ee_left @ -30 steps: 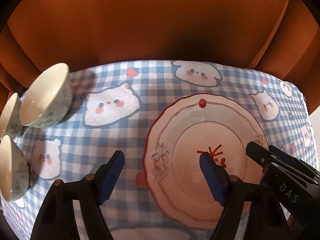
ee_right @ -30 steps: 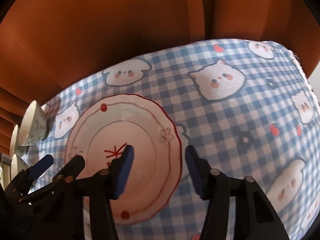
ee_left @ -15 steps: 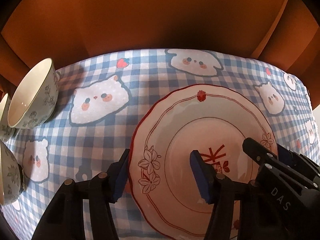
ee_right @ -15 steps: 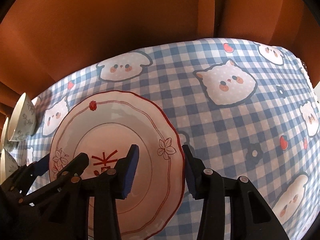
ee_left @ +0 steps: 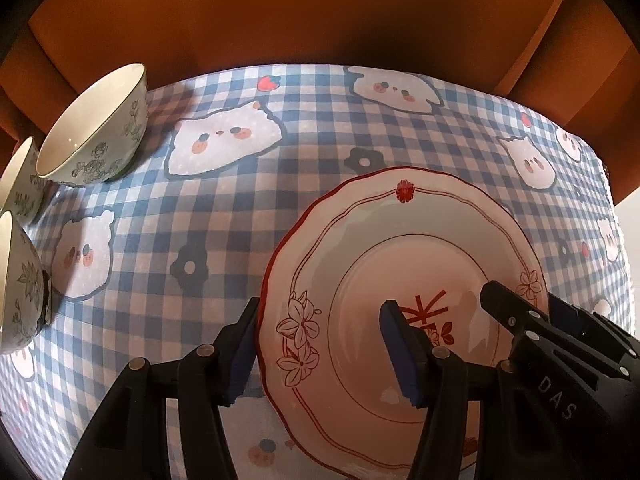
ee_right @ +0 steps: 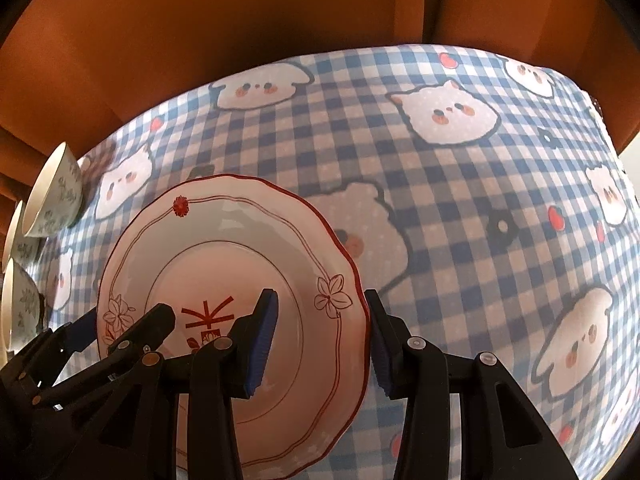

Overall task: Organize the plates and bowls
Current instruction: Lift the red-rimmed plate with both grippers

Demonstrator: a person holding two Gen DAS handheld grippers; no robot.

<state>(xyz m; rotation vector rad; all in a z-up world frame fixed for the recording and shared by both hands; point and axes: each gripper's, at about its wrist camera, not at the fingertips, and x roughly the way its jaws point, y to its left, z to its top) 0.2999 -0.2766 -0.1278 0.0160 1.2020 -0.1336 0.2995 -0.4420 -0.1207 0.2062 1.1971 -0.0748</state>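
Note:
A white plate with a red rim and flower prints [ee_left: 404, 248] [ee_right: 224, 248] is held off the checked tablecloth; it casts a shadow on the cloth. My left gripper [ee_left: 320, 350] is shut on its left rim, one finger over and one under. My right gripper [ee_right: 320, 332] is shut on its right rim the same way. Three white bowls with green leaf prints stand at the left: one [ee_left: 94, 128] [ee_right: 52, 200] farthest back, one [ee_left: 20, 180] behind it at the edge, one [ee_left: 18, 284] [ee_right: 20, 304] nearest.
The table has a blue-and-white checked cloth with animal faces [ee_left: 224, 136] [ee_right: 448, 116]. An orange-brown wall [ee_left: 320, 12] stands behind the table's far edge. The cloth's right edge [ee_right: 616, 152] drops off at the far right.
Both grippers closed onto the plate's opposite rims and lifted it off the cloth; it now appears larger, with a shadow beneath it.

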